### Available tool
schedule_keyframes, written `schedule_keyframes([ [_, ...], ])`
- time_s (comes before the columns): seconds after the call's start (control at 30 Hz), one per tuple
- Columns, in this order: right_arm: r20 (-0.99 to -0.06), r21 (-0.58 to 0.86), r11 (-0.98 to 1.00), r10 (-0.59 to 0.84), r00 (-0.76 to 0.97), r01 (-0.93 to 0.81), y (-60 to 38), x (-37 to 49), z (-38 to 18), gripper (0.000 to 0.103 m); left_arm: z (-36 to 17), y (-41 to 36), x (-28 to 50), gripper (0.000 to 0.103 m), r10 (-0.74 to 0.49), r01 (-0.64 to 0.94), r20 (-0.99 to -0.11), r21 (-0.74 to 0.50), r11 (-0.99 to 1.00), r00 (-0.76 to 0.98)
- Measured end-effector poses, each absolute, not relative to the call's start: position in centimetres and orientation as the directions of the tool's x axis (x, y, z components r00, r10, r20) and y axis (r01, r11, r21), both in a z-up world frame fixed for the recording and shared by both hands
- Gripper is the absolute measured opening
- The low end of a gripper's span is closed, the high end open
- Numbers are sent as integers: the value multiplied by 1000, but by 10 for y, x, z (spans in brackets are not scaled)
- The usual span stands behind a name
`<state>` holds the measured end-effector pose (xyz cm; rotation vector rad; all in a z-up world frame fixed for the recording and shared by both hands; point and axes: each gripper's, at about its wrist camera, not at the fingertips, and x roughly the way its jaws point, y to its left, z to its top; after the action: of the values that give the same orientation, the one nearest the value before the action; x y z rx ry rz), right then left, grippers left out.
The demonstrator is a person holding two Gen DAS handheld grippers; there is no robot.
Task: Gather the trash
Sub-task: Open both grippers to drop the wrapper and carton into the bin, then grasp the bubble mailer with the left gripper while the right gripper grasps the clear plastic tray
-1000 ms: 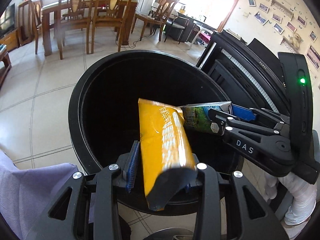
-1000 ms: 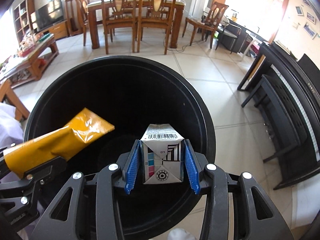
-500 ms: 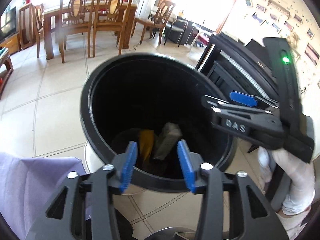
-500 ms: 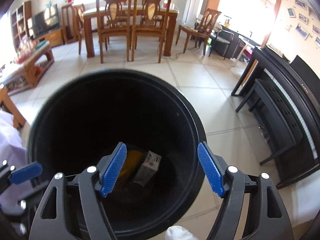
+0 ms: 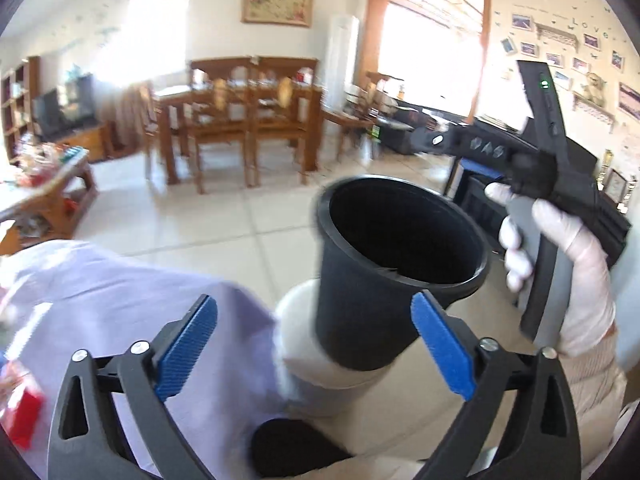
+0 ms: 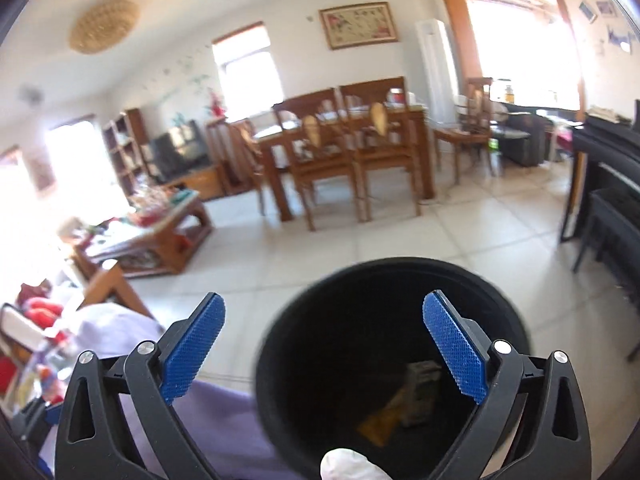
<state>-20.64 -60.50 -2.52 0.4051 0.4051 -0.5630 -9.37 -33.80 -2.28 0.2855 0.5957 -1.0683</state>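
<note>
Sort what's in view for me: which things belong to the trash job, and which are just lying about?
Job:
- black bin
- yellow wrapper lying in the bin
- small carton lying in the bin beside it
- left gripper and right gripper, jaws opening, nothing between them

Lying about:
- dining table and chairs
- cluttered coffee table
- TV
- piano
- purple cloth
</note>
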Motion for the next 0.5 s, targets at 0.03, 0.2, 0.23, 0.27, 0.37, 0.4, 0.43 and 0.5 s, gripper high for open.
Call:
schedule_keyframes([
  [0.03, -464, 269, 787, -399, 791, 555, -599, -202, -22, 98, -22, -325, -93, 98, -722, 872, -579, -41, 488, 378],
  [0.2, -466, 279, 860, -268, 843, 427, -566, -176, -15, 98, -26, -260, -82, 98, -609, 779, -579, 74, 622, 542],
  [0.23, -472, 278, 873, -238, 849, 400, -558, -169, -15, 98, -27, -248, -79, 98, -583, 757, -579, 95, 646, 570],
  [0.27, -476, 280, 886, -205, 855, 369, -547, -162, -15, 98, -28, -235, -75, 98, -554, 734, -580, 116, 670, 597],
  [0.37, -499, 276, 921, -105, 860, 273, -515, -142, -18, 98, -34, -193, -61, 98, -458, 656, -581, 183, 732, 673],
  [0.4, -510, 273, 930, -75, 857, 244, -501, -137, -20, 98, -38, -177, -57, 98, -417, 625, -580, 215, 751, 700],
  [0.43, -519, 275, 937, -44, 853, 215, -488, -127, -18, 98, -39, -166, -52, 98, -377, 595, -579, 245, 766, 723],
  [0.5, -535, 296, 944, 36, 844, 147, -463, -111, -20, 98, -44, -140, -40, 98, -300, 537, -579, 293, 791, 758],
])
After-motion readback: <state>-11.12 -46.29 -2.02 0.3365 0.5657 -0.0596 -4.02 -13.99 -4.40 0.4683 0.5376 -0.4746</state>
